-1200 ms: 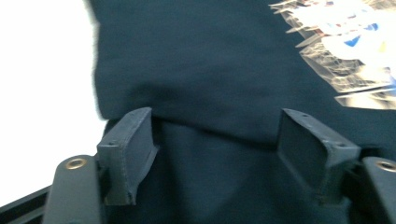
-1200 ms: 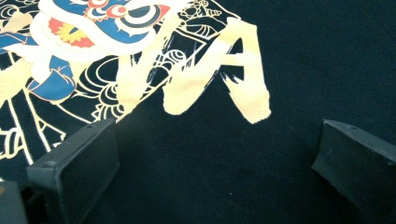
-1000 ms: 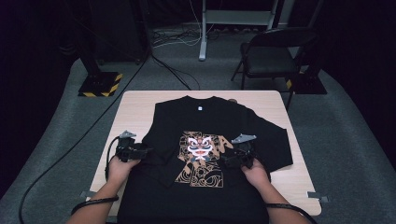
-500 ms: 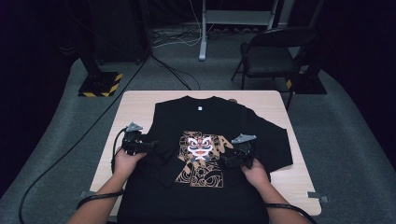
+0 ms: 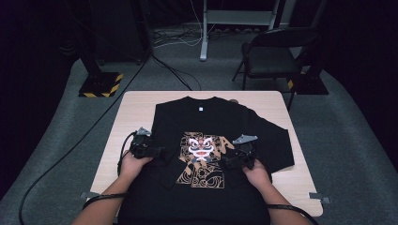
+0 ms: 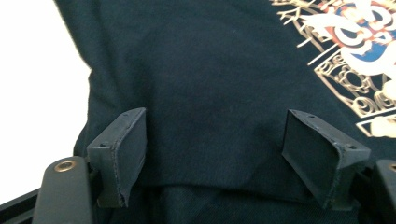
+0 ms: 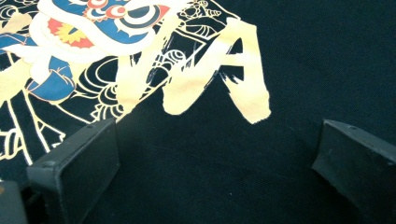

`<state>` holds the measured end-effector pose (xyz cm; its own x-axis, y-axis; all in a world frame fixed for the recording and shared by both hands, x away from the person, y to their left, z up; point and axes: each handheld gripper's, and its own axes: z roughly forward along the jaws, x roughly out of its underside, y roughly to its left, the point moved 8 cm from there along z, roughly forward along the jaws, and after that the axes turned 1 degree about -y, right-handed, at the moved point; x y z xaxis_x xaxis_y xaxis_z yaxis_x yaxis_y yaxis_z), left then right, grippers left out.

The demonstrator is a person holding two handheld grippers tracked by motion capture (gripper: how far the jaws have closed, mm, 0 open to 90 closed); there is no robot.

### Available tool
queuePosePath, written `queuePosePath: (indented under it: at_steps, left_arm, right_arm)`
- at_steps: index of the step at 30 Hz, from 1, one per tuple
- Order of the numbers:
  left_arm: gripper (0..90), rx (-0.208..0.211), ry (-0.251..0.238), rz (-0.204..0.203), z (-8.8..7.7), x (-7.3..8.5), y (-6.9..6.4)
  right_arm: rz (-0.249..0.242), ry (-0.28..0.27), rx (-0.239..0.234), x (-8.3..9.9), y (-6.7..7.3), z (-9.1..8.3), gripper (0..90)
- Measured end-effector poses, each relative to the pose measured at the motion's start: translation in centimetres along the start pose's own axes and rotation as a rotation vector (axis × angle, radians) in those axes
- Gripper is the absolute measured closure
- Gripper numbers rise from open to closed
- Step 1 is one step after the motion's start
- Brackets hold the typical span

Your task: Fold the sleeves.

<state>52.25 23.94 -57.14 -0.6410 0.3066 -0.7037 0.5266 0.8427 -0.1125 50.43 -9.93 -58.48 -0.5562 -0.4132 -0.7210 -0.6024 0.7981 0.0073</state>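
Shirt [image 5: 206,136], black, long-sleeved, lies flat on a pale wooden table [image 5: 136,105], collar toward the far edge, hem hanging off the near edge by the person. Gold, white and blue lion print [image 5: 202,157] on the chest. Right sleeve [image 5: 277,140] lies out toward the table's right side; the left sleeve is folded in over the body, forming a dark flap [image 5: 166,164] beside the print.

Left gripper [image 5: 157,152] sits low over the shirt's left side, at that folded flap. In the left gripper view its jaws stand wide apart over dark cloth with a fold edge [image 6: 210,189] crossing between them; the pads press on nothing. Bare tabletop shows bright at that view's left.

Right gripper [image 5: 232,161] rests at the right edge of the print, jaws likewise spread wide, cloth and gold lettering [image 7: 210,74] between them, nothing pinched.

Surroundings: grey carpet, black folding chair [image 5: 277,54] beyond the far right corner, stand base with yellow-black hazard tape [image 5: 101,84] at far left, metal post [image 5: 204,28] behind. Cable [image 5: 70,150] trails across the floor left of the table. Nothing lies between grippers and shirt.
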Motion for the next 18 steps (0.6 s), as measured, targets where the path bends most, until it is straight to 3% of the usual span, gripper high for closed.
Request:
queuePosePath:
  at_steps: [3, 6, 9, 13, 16, 18]
  left_arm:
    - [25.1, -0.056, -0.042, 0.052, -0.9, -1.1, -0.1]
    - [23.8, -0.044, -0.078, 0.055, -1.1, -2.1, -0.5]
    - [23.0, -0.036, -0.05, 0.064, -0.1, -1.7, -0.6]
    - [22.6, -0.055, 0.0, 0.072, 0.9, -0.7, -0.1]
    - [22.4, -0.057, 0.005, 0.06, 0.7, -0.3, 0.2]
    - [22.9, -0.055, 0.0, 0.084, 0.0, -0.4, -0.3]
  right_arm:
    - [0.001, 0.0, 0.0, 0.0, 0.0, 0.0, 0.0]
    - [0.001, 0.0, 0.0, 0.0, 0.0, 0.0, 0.0]
    - [0.001, 0.0, 0.0, 0.0, 0.0, 0.0, 0.0]
    - [0.0, 0.0, 0.0, 0.0, 0.0, 0.0, 0.0]
    - [0.0, 0.0, 0.0, 0.0, 0.0, 0.0, 0.0]
    - [0.001, 0.0, 0.0, 0.0, 0.0, 0.0, 0.0]
